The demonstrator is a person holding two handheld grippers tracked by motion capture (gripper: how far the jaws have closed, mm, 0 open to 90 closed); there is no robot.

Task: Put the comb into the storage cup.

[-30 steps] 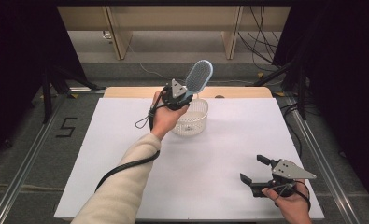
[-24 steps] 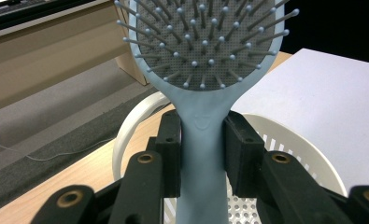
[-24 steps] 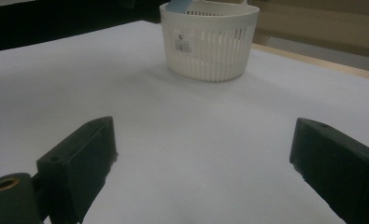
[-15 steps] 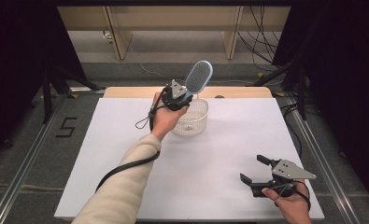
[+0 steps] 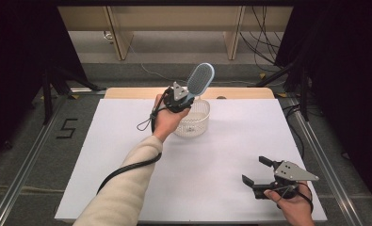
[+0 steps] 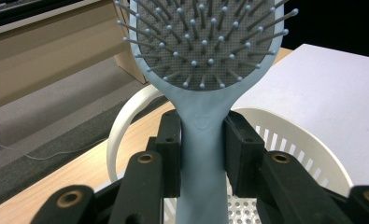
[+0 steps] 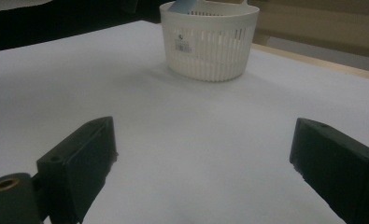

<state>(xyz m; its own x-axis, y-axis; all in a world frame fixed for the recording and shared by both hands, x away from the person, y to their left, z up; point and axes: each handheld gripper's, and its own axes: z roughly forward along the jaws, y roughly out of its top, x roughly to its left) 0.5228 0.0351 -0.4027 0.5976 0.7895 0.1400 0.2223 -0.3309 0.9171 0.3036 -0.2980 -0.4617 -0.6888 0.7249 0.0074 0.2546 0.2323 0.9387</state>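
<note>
Hairbrush (image 5: 200,80) unmoved (above basket (image 5: 196,123))

Right gripper (image 7: 205,163) low over white counter (image 7: 182,121), jaws spread wide, nothing between. White slotted plastic basket (image 7: 209,39) ahead, well apart.

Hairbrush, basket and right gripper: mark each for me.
hairbrush (image 6: 204,135): left gripper view, on its handle between the jaws.
basket (image 5: 198,123): high view, on its slotted side wall.
right gripper (image 5: 256,170): high view, midway between its open fingertips.
</note>
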